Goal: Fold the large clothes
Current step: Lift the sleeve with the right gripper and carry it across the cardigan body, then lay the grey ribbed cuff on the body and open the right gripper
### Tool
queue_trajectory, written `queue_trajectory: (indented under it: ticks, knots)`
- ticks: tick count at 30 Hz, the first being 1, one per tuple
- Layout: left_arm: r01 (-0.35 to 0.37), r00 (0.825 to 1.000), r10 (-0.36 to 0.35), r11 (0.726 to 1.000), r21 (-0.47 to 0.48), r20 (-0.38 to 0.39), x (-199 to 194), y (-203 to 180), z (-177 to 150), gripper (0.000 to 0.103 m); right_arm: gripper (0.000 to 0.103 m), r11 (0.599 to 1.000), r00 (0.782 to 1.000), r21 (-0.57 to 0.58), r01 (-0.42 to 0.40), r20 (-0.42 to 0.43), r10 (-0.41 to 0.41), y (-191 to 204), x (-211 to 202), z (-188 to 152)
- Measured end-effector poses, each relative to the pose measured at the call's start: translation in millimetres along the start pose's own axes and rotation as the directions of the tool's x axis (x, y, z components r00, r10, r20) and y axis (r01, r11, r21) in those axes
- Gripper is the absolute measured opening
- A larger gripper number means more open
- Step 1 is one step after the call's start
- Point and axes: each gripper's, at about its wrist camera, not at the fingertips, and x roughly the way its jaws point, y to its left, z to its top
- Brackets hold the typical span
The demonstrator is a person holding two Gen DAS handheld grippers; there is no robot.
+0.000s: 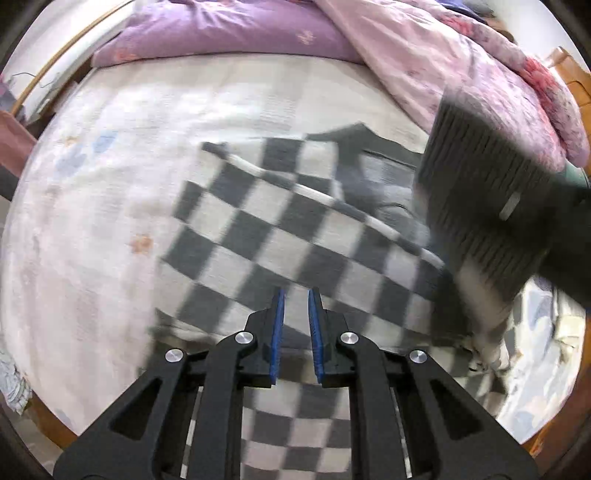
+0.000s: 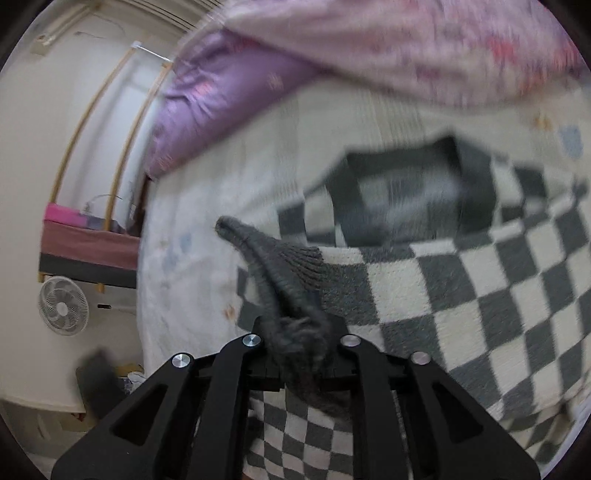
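purple pillow (image 1: 229,33) at bed head, pink floral quilt (image 1: 461,74) beside it; white fan (image 2: 63,306) on floor.

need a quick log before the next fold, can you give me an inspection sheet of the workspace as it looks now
surface: bed sheet, pale with faint prints, wrinkled.
job's things: checkered sweater spread on the sheet; its grey ribbed cuff is lifted by the right gripper.
clutter: purple pillow and pink floral quilt at the far side of the bed.
grippers: left gripper slightly open above the sweater, holding nothing; right gripper shut on the cuff.
cables: thin wire on the wall, too blurred to be sure.
surroundings: white fan on the floor, low shelf with pink top, wooden rails by the wall.
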Motion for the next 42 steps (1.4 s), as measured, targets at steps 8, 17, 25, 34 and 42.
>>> queue_trajectory:
  ticks: [8,17,25,34,42]
  knots:
    - [-0.046,0.999,0.045,0.999,-0.021,-0.02,15.5,13.3,-6.0,0.04,0.091,0.998,0.999,0.045,0.036,-0.04,-0.034,-18.5,26.5,-23.3]
    - [-0.011,0.994,0.026,0.989,0.144,-0.105,71.8,-79.8,-19.5,0.04,0.068,0.929,0.939,-0.147,0.341,0.107,-0.328,-101.1,-23.0,-19.7]
    - [-0.029,0.974,0.078,0.973,0.228,-0.212,110.5,-107.4,-47.6,0.039,0.002,0.873,0.85,-0.118,0.473,-0.2,-0.487,-220.3,-15.6,-64.7]
    - [-0.019,0.965,0.055,0.99,0.141,-0.258,112.8,-93.3,-41.3,0.041,0.0,0.885,0.858,0.064,0.461,-0.286,-0.426,-258.8,-25.7,-70.6]
    - [-0.075,0.959,0.102,0.991,0.109,-0.264,135.1,-84.3,8.5,0.04,0.003,0.894,0.886,0.037,0.447,-0.157,-0.436,-252.8,-28.3,53.5]
